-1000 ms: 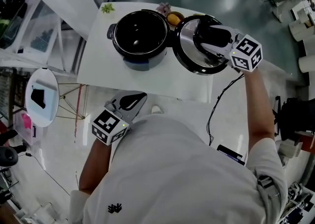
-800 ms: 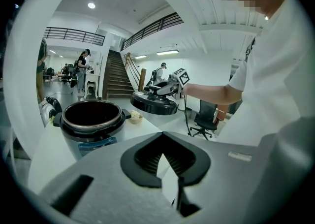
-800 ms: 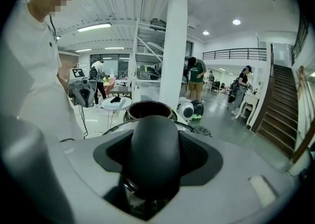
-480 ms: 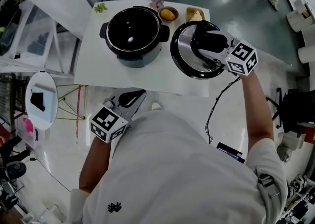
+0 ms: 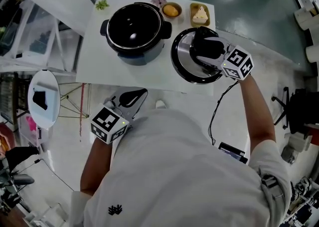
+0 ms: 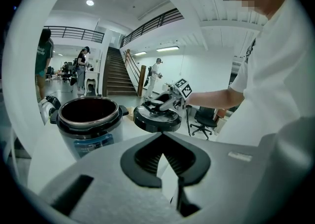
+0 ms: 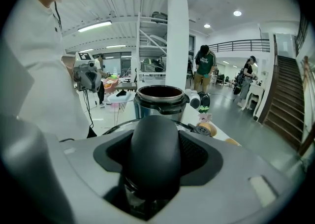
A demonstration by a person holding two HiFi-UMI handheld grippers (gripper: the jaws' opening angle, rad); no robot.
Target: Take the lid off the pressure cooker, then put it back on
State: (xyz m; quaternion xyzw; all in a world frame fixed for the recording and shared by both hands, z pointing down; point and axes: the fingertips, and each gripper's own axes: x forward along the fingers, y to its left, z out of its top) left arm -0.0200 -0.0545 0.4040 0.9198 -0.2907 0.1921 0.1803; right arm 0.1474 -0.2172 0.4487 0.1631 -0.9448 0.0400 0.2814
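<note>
Lid: off, at the cooker's three o'clock, leaving the pot clear.
Right gripper: fingers wide, clamped on the handle to carry it.
Left gripper: fingers together, empty, idle at six o'clock.

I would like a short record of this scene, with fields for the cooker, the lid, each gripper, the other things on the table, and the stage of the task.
cooker: open, on the white table
lid: off, to the right of the cooker, held by its black handle
right gripper: shut on the handle
left gripper: shut, empty, low beside the person's body, off the table
other things: bowl with an orange item, tray with a yellow wedge, both beyond the lid
stage: lid removed, not yet put back
</note>
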